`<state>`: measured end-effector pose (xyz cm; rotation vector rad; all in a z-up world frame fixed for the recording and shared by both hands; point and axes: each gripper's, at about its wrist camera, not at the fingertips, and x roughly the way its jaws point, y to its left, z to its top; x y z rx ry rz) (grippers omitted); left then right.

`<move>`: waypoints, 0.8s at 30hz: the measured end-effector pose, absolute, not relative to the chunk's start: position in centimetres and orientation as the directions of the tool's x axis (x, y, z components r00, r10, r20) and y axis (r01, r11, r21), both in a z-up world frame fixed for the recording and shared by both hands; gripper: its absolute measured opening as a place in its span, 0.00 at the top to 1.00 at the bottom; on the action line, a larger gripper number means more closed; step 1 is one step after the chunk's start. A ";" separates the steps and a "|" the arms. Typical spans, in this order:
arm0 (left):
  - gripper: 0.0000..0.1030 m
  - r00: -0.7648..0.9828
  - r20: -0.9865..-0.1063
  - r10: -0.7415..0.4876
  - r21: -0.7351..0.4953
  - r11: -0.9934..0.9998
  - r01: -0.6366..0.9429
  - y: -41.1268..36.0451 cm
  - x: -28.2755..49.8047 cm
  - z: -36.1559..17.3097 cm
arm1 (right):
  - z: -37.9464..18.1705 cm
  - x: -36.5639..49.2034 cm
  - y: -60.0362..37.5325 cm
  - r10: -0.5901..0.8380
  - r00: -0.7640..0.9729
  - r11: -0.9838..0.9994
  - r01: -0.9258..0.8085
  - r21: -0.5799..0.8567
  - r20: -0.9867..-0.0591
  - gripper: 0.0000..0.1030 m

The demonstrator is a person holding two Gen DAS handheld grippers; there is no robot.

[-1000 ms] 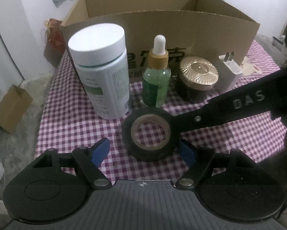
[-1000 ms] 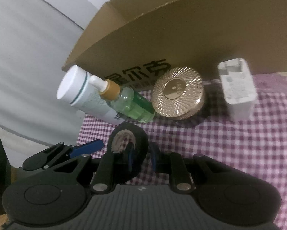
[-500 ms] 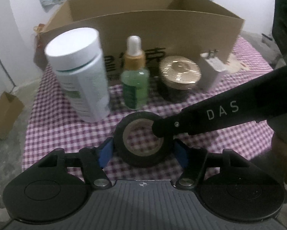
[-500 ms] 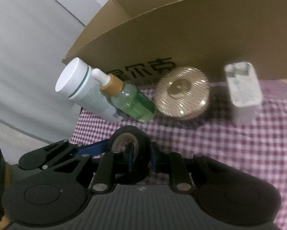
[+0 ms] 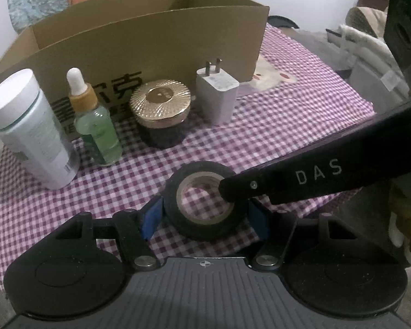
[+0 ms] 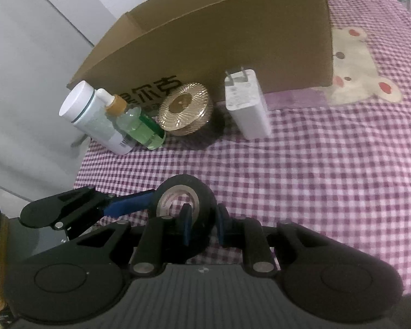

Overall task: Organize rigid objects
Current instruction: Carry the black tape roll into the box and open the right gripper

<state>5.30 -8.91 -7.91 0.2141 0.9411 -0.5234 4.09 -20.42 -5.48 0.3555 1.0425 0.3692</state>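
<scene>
The roll of black tape (image 5: 204, 208) is a thick ring with a pale cardboard core, lying flat on the checked tabletop (image 5: 274, 126) between the blue pads of the left claw (image 5: 205, 216), which sit against its outer sides. The right claw (image 6: 202, 223) pinches the roll's wall, one finger inside the core and one outside (its long black finger shows across the left wrist view). Beyond both claws stands a cardboard box (image 5: 150, 35).

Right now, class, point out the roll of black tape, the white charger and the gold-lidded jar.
roll of black tape (image 5: 178, 189): left wrist view, on its black outer band.
white charger (image 5: 218, 101): left wrist view, on its front face.
gold-lidded jar (image 6: 185, 108): right wrist view, on the ribbed gold lid.
</scene>
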 end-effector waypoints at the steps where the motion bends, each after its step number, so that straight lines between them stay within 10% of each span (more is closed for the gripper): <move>1: 0.35 0.476 -0.814 -0.333 -0.048 0.855 0.516 -8.6 5.2 -7.9 | -5.4 3.9 -20.6 0.455 0.456 0.884 -0.126 0.451 -0.765 0.79; 24: 0.36 0.484 -0.813 -0.322 -0.026 0.852 0.524 -8.3 5.2 -8.1 | -6.2 5.0 -18.5 0.432 0.485 0.899 -0.164 0.406 -0.760 0.79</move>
